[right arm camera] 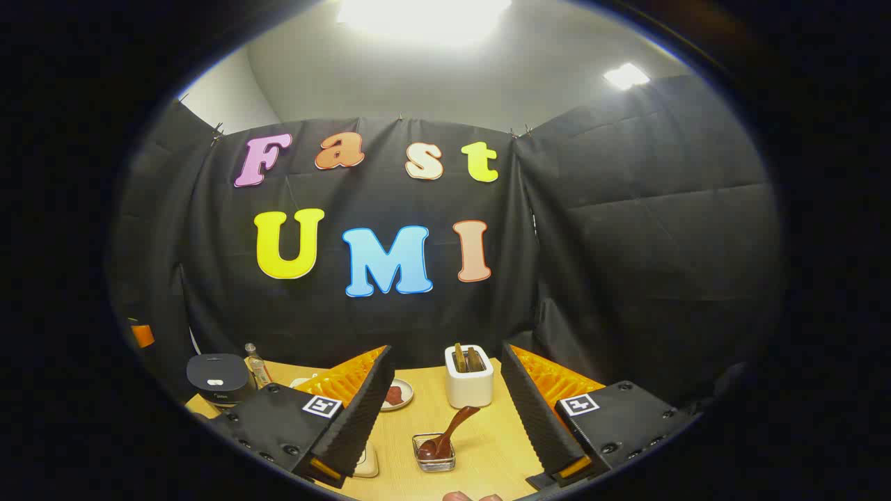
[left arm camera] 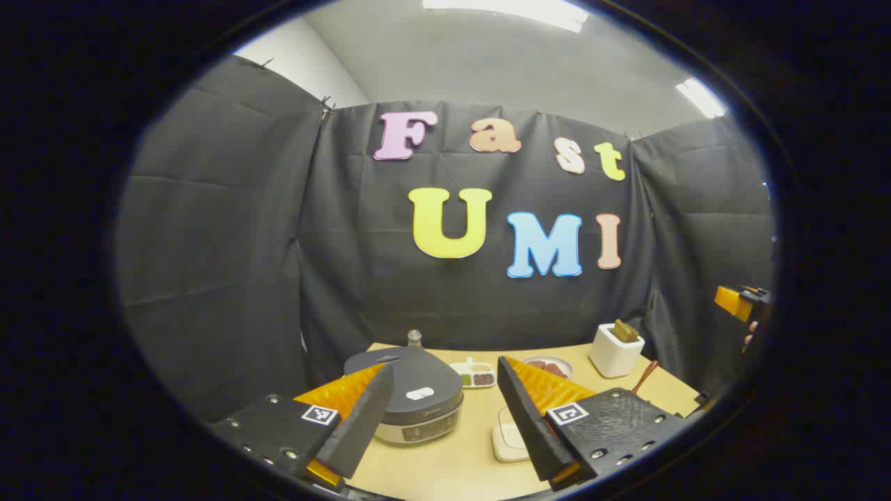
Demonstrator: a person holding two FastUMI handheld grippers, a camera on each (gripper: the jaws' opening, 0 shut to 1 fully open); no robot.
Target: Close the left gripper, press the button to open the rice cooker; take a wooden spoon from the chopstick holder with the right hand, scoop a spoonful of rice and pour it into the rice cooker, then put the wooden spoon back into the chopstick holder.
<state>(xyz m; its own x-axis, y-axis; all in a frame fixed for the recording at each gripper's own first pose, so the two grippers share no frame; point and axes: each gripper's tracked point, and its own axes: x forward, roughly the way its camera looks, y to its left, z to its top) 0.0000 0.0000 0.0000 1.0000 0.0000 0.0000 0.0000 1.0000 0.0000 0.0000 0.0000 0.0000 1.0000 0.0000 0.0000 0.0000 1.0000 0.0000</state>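
Observation:
The rice cooker is dark grey with a white button on its shut lid; it sits just beyond my left gripper, which is open with nothing in it. From the right gripper view the cooker stands far left. A white chopstick holder with wooden utensils in it stands straight ahead of my open right gripper. A wooden spoon rests with its bowl in a small glass dish in front of the holder. The holder and the spoon handle also appear at right in the left gripper view.
On the wooden table lie a white square pad, a small divided dish and a plate of red pieces. A bottle stands behind the cooker. A fingertip pokes in at the bottom edge.

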